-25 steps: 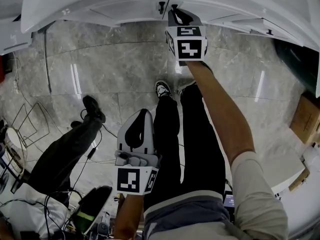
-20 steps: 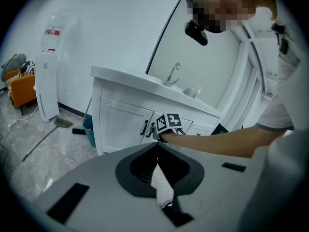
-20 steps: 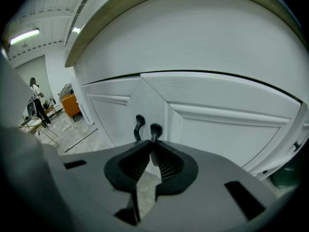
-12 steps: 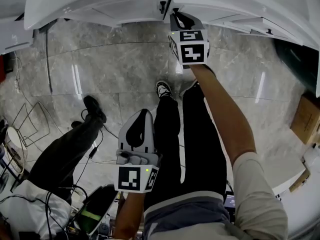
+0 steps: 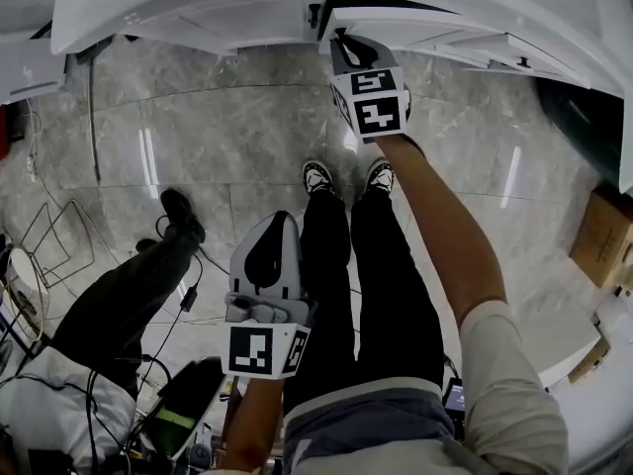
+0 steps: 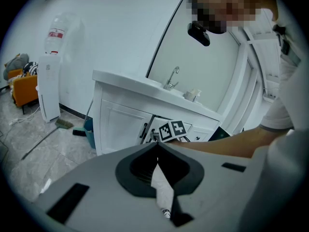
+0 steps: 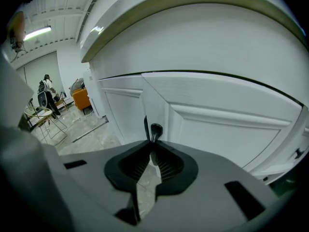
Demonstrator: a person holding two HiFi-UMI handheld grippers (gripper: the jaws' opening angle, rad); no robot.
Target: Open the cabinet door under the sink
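My right gripper (image 5: pixel 343 38) is clamped on the black handle (image 7: pixel 155 128) at twelve o'clock. The cabinet door (image 5: pixel 435 23) there has swung out a little, so it is opening. My left gripper (image 5: pixel 282 228) waits at six, pinched shut, empty.

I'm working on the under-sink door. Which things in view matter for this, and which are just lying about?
In the job:
- right gripper, shut on the door handle
- cabinet door

Lying about:
- left gripper, shut, holding nothing
- cardboard box
- floor cables
- water dispenser
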